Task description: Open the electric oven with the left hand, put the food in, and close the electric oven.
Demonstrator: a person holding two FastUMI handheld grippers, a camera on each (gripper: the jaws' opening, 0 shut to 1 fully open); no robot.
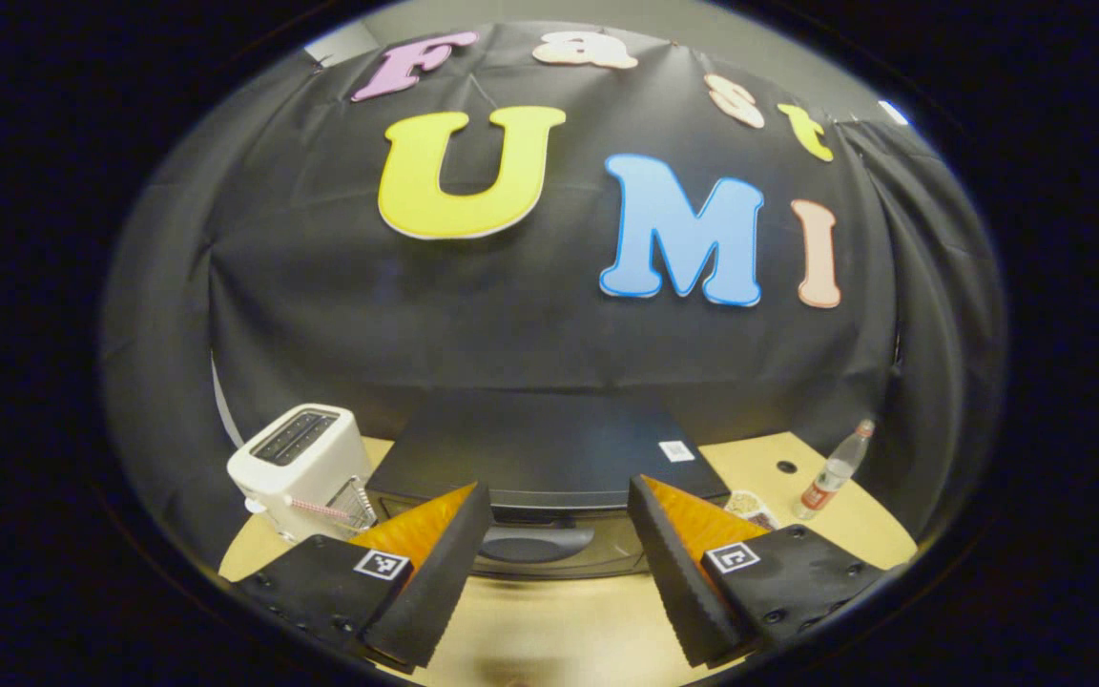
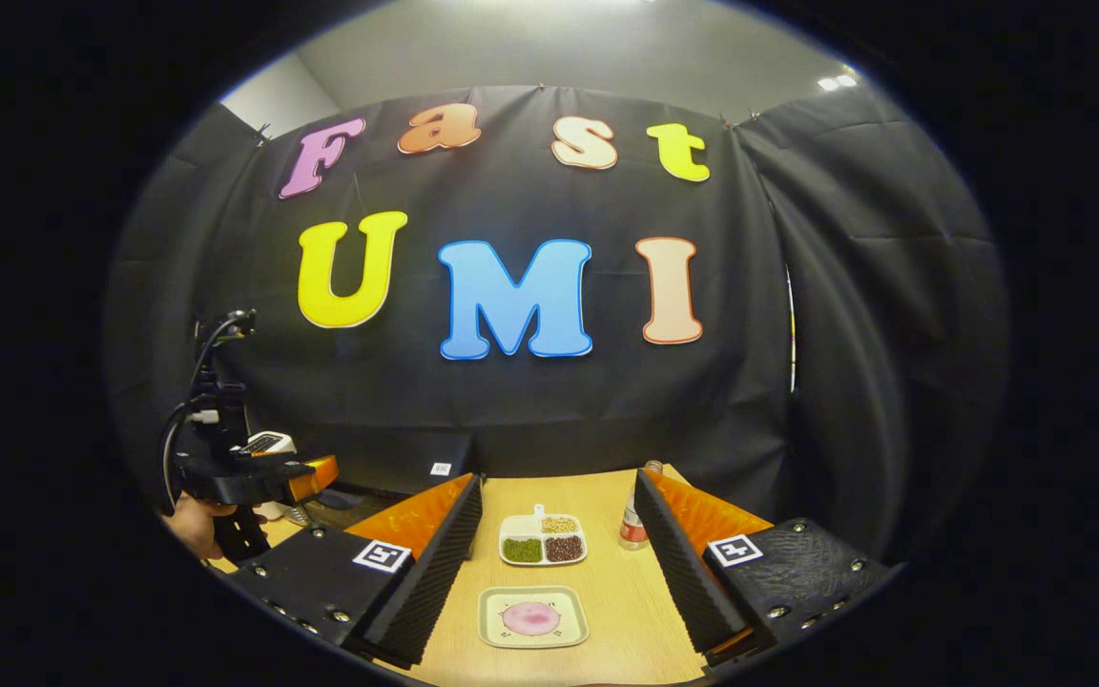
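Observation:
The black electric oven point(image 1: 540, 444) stands shut right ahead in the left gripper view, its dark door handle point(image 1: 535, 544) low on the front. My left gripper point(image 1: 559, 487) is open, its fingers either side of the handle and a short way off it. In the right gripper view, a small square plate with a pink round food item point(image 2: 532, 617) lies on the wooden table point(image 2: 607, 592). My right gripper point(image 2: 559, 479) is open just above and before the plate, holding nothing. Far left, a hand point(image 2: 192, 525) holds the left gripper point(image 2: 306, 477) before the oven point(image 2: 397, 458).
A white toaster point(image 1: 306, 468) stands left of the oven. A plastic bottle point(image 1: 836, 472) stands to the oven's right. A white three-compartment dish of grains point(image 2: 542, 539) lies beyond the food plate, with the bottle point(image 2: 633, 525) beside it. Black cloth walls close off the back and sides.

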